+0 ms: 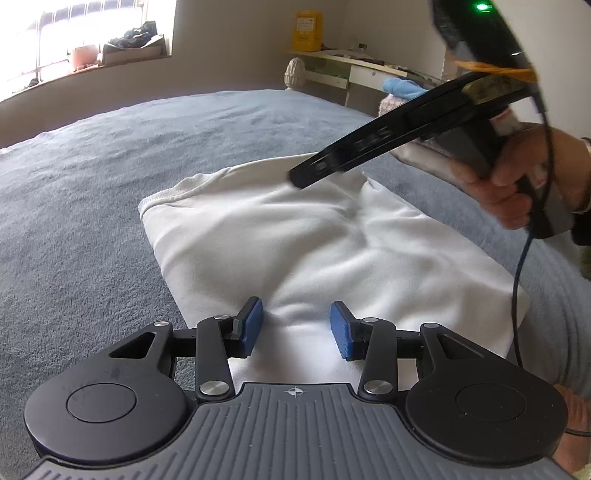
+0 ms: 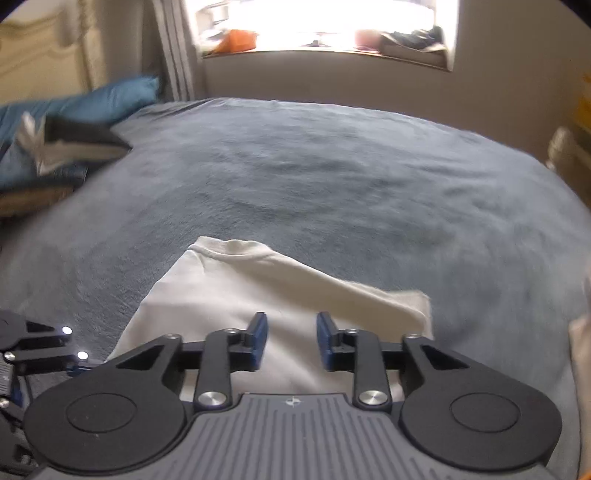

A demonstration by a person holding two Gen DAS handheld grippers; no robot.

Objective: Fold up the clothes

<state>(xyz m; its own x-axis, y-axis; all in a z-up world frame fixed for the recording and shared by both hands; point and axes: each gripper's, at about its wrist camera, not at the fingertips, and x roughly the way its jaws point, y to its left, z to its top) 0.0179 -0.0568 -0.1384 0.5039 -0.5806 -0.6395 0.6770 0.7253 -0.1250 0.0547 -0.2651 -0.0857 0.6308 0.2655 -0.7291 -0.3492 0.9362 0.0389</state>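
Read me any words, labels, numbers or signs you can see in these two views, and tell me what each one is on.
None can be read.
Yellow box on the far desk: a pale label, too small to read.
Right tongs, side of the arm: raised lettering, blurred.
Handle of the right tongs, at the hand: white and red stickers, illegible.
Both tongs bodies carry only a crosshair mark, not text.

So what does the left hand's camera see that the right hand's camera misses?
Only the left view shows the person's hand holding the right gripper, a desk and a yellow box. Only the right view shows a blue pillow and stacked clothes. Both show the white garment on the grey blanket, and the window.
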